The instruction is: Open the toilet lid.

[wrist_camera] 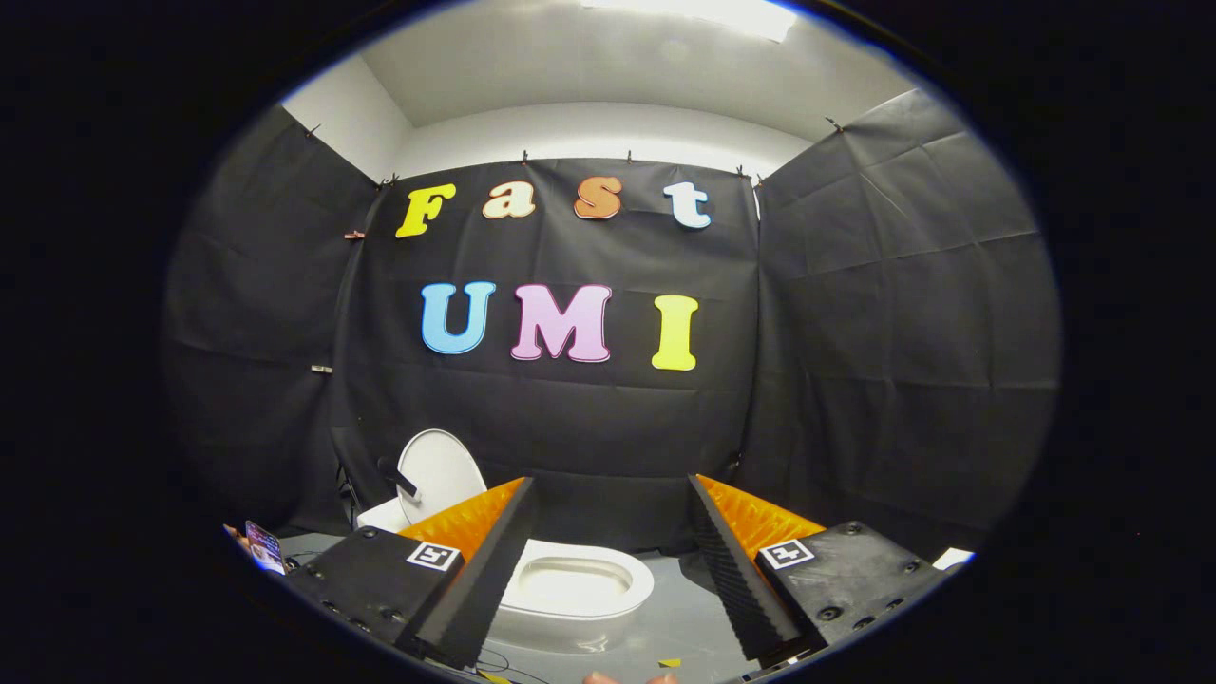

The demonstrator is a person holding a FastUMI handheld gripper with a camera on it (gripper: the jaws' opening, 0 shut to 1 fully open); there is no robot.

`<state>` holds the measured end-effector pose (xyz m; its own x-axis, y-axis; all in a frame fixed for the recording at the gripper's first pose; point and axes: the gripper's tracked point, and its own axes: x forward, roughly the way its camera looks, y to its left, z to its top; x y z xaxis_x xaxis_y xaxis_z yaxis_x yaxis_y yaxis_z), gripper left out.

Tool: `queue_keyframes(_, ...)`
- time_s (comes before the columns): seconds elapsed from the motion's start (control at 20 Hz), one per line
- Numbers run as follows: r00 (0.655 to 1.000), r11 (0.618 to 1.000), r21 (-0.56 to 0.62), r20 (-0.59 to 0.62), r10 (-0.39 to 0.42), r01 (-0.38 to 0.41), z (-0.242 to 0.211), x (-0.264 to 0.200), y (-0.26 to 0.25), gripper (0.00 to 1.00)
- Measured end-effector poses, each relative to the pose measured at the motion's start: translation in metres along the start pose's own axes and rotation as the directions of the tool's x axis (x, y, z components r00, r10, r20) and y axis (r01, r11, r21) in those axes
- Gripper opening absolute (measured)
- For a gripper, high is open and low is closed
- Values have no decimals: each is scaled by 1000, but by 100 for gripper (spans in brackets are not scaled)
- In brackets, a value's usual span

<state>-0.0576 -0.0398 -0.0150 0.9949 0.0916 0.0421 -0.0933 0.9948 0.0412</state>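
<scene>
The claw (608, 560) is nearest to the camera, its two fingers (475, 579) spread wide apart w/ nothing between them. Each finger base carries a small square marker (433, 556). Just ahead of the fingers, seen in the gap between them, is a white toilet (579, 589) on the grey floor (684, 617). The toilet lid (439, 470) is already up, standing nearly upright behind the bowl and beyond the left finger, leaning back toward the black cloth wall (589, 427). The seat ring is down, the bowl is open. Claw is not touching the toilet. At the far left, beside the left finger base, there is a small colourful thing (263, 544); cannot tell what it is.
</scene>
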Motion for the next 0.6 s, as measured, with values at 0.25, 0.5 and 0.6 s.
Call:
queue_keyframes(0.25, 1000, 1000, 0, -12, 4, -4, -2, 1, 1, 99)
queue_keyframes(0.5, 1000, 1000, 5, -12, 7, -7, -3, 0, 2, 99)
queue_keyframes(0.6, 1000, 1000, 2, -15, 10, -10, -3, 0, 3, 99)
